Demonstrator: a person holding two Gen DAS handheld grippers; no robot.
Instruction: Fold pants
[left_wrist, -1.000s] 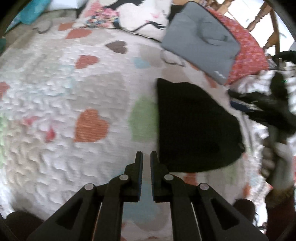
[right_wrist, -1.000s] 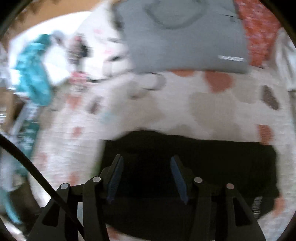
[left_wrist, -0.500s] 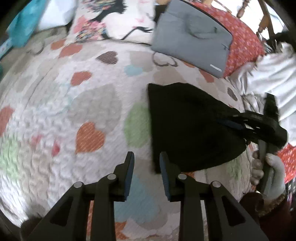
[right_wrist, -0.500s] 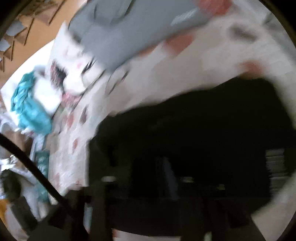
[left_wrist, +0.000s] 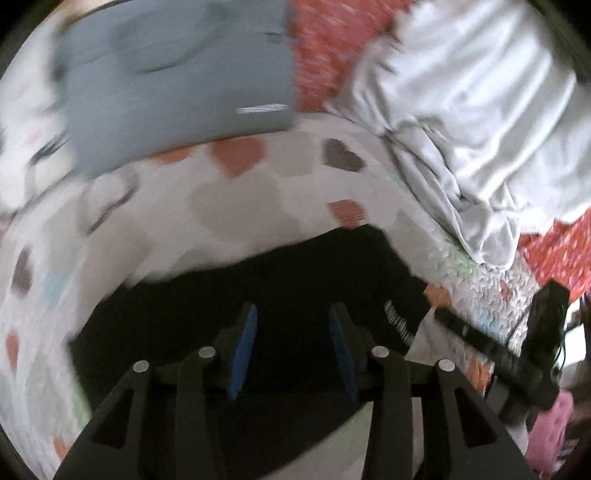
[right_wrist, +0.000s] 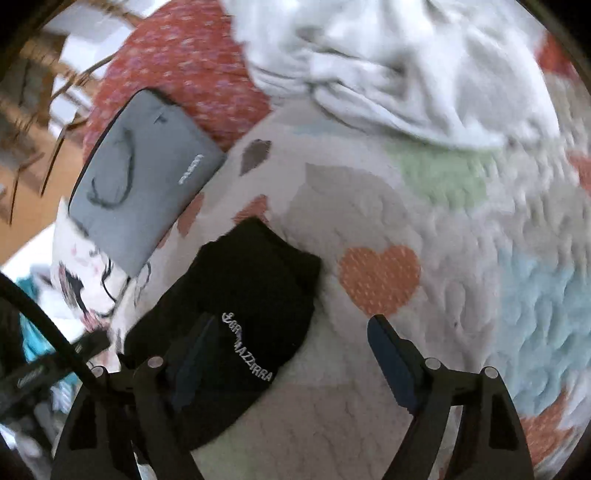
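Observation:
The black pants (left_wrist: 258, 295) lie folded in a compact bundle on the heart-patterned quilt (left_wrist: 258, 206). White lettering shows on one edge. My left gripper (left_wrist: 291, 332) is open and hovers just over the pants, holding nothing. In the right wrist view the pants (right_wrist: 243, 295) lie at the lower left. My right gripper (right_wrist: 291, 354) is wide open; its left finger is over the pants' lettered edge and its right finger over bare quilt (right_wrist: 406, 369). The right gripper also shows at the right edge of the left wrist view (left_wrist: 480, 339).
A grey laptop sleeve (left_wrist: 177, 85) (right_wrist: 144, 192) lies on a red patterned pillow (left_wrist: 332, 48) beyond the pants. A crumpled white garment (left_wrist: 472, 122) (right_wrist: 388, 62) lies to the right. A white printed pillow (right_wrist: 85, 273) is at the left.
The left gripper has swung over onto the pants and opened wider. The right gripper has pulled off the pants toward their lettered edge, jaws open. Both views are motion-blurred.

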